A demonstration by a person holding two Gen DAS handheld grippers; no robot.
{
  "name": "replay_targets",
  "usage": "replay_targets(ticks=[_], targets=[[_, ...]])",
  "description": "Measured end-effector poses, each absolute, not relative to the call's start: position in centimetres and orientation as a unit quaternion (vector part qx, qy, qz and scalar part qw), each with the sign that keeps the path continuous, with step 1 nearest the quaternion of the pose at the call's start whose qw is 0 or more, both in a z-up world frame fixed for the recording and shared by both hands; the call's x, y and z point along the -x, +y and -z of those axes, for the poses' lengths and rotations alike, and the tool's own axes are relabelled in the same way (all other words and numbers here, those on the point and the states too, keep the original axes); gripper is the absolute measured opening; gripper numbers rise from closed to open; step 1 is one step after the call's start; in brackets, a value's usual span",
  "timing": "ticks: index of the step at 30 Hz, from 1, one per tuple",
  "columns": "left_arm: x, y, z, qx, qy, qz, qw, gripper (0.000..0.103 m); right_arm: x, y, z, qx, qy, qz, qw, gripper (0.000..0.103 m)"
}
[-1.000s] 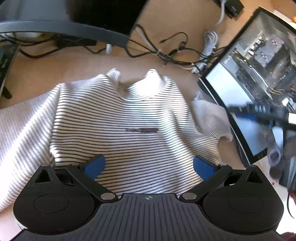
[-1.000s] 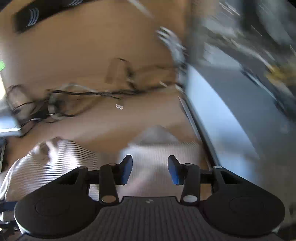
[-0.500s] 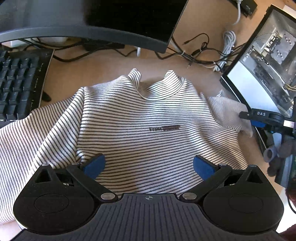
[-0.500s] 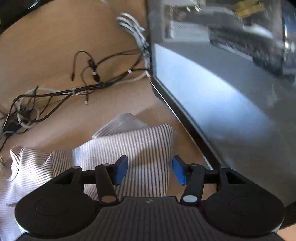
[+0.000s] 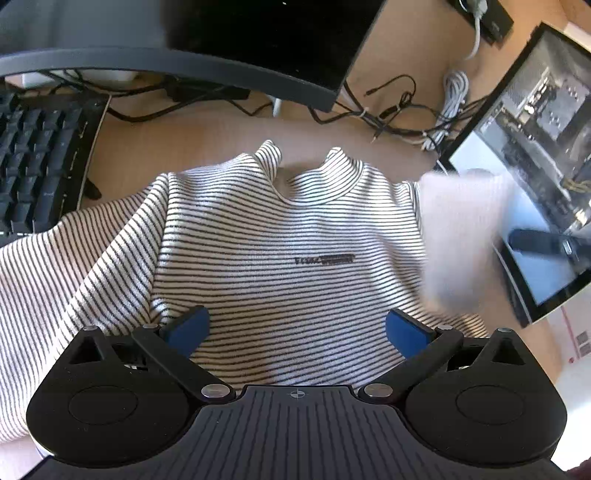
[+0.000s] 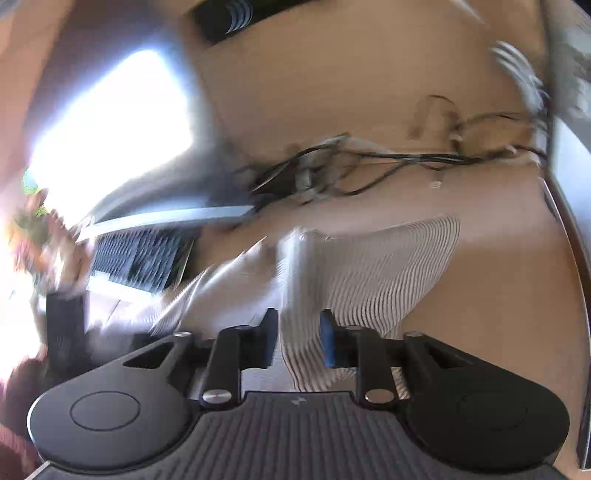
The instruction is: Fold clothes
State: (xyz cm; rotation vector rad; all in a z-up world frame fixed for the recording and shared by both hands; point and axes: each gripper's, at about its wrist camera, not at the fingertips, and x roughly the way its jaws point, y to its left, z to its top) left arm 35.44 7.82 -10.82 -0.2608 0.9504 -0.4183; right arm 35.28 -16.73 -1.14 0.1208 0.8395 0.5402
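Now the sleeve [image 6: 303,325], loose half a second ago, is pinched in the right claw [image 6: 298,341] and lifted from the counter's [image 5: 207,144] right edge; folding has begun. Left claw [image 5: 297,328] is held wide over the sweater [image 5: 288,236].

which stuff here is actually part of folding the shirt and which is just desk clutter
Part of the job:
- striped top
- its right sleeve, pinched in the right gripper
- left gripper, open over the hem

Just lying about:
- keyboard
- monitor
- cables
- open computer case
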Motion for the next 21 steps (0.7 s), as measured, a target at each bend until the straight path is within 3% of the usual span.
replay_targets(ticks=[2,8,11,14,16,18,21], targets=[[-35.3,8.1,10.9,0.133,0.45,0.201,0.86,0.103,-34.8,-16.9,0.9,-0.034,0.381,-0.22,0.897,0.056],[-35.1,8.1,11.0,0.128,0.443,0.207,0.863,0.103,-38.0,-20.0,3.0,-0.137,0.381,-0.142,0.903,0.059],[-35.1,8.0,10.9,0.124,0.443,0.207,0.863,0.103,-39.3,-18.0,4.6,-0.101,0.376,-0.169,0.905,0.07],[-35.1,8.0,10.8,0.12,0.446,0.205,0.863,0.103,-41.7,-16.3,7.7,-0.083,0.404,-0.144,0.9,0.072],[-35.0,7.9,10.7,0.117,0.452,0.201,0.861,0.103,-43.3,-15.6,9.4,-0.111,0.429,-0.135,0.886,0.063],[-34.8,7.9,10.6,0.109,0.456,0.196,0.861,0.103,-43.3,-16.0,9.2,-0.145,0.425,-0.131,0.884,0.022],[-35.0,7.4,10.9,0.094,0.452,0.208,0.862,0.103,-42.0,-19.4,5.5,-0.188,0.381,-0.143,0.894,0.018]])
